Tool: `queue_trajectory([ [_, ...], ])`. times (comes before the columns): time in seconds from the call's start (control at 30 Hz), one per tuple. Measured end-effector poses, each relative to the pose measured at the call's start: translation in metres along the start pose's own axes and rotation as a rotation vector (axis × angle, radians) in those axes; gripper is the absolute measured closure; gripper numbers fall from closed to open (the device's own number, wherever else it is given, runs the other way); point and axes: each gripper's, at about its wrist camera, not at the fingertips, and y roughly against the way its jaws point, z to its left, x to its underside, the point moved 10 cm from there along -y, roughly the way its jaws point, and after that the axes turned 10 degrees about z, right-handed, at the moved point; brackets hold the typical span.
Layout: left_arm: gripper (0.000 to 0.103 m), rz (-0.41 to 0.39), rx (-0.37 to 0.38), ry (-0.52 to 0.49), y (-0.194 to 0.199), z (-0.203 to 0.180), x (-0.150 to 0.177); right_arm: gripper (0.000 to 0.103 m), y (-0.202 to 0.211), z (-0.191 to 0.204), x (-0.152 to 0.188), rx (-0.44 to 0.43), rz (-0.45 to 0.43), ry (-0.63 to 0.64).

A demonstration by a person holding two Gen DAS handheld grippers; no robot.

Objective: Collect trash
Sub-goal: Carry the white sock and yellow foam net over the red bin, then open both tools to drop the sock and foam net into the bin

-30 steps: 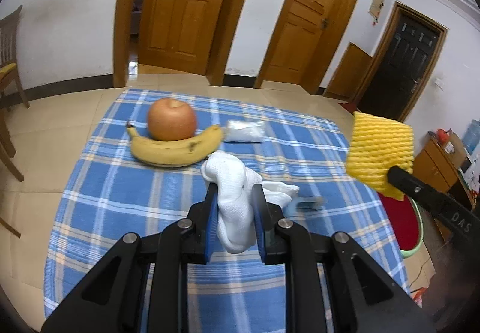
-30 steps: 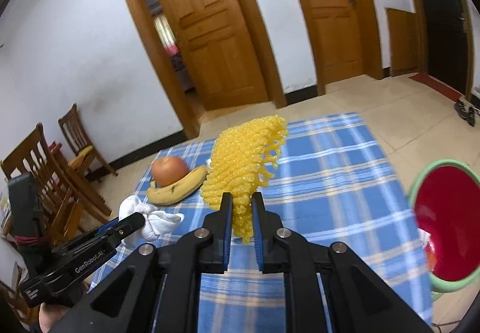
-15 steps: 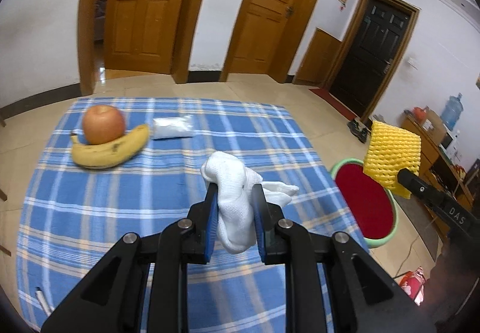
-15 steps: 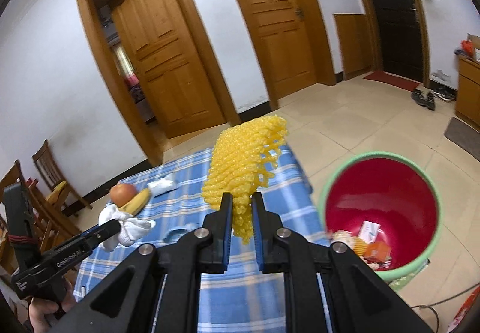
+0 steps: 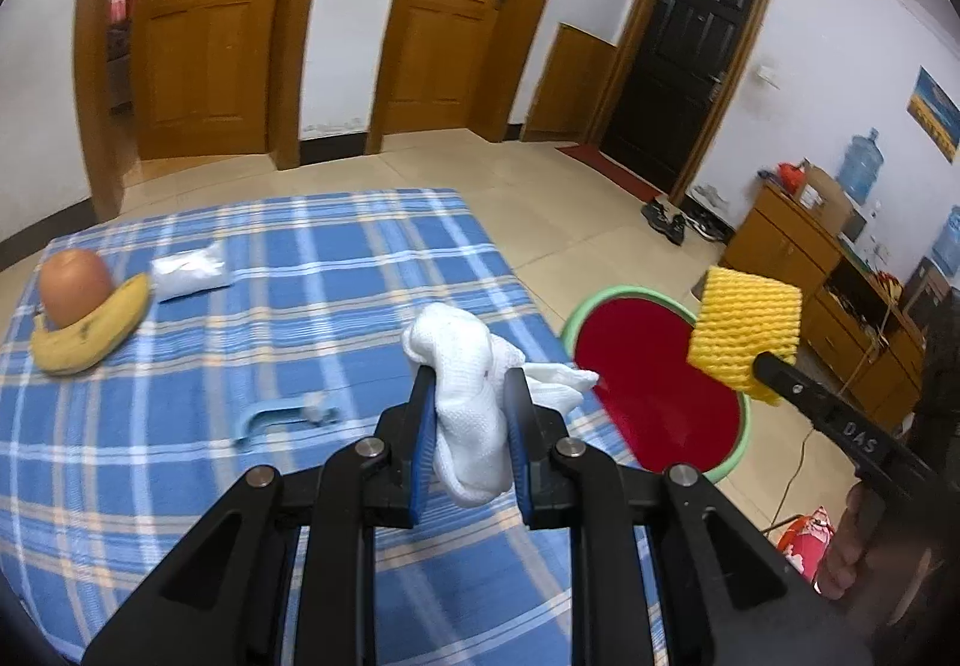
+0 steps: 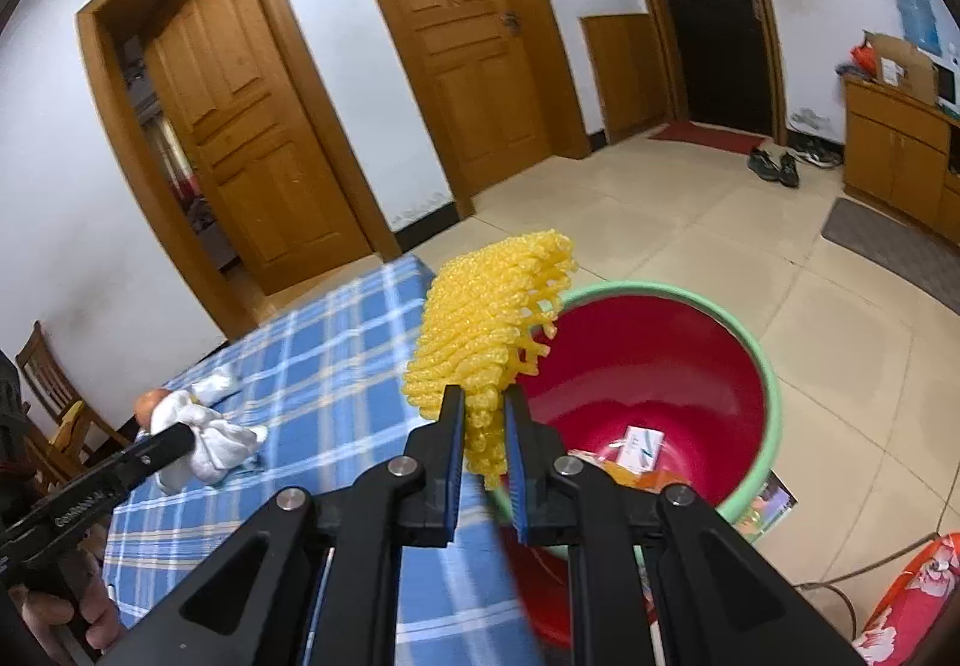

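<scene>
Your left gripper [image 5: 467,414] had its jaws clamped on a crumpled white tissue wad [image 5: 471,402], held above the right edge of the blue plaid tablecloth [image 5: 300,306]. Your right gripper [image 6: 483,441] was pinched tight on a yellow foam fruit net [image 6: 489,336], hanging over the near rim of the red bin with the green rim [image 6: 774,402] beside the table. Open tiled floor [image 6: 720,234] lay beyond the bin. A banana [image 5: 90,342], apple [image 5: 75,285] and blue plastic handle [image 5: 264,417] sat on the cloth.

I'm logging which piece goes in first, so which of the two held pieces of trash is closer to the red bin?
The yellow foam net in the right gripper: it hangs at the red bin rim. The white cloth in the left gripper is over the table.
</scene>
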Motion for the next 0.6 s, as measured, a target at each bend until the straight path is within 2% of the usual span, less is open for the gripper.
queue_trajectory([
  [0.6,0.082,0.085,0.087,-0.15,-0.075,-0.106,0.001,0.084,-0.023,-0.083,0.01,0.046,0.065,-0.108],
])
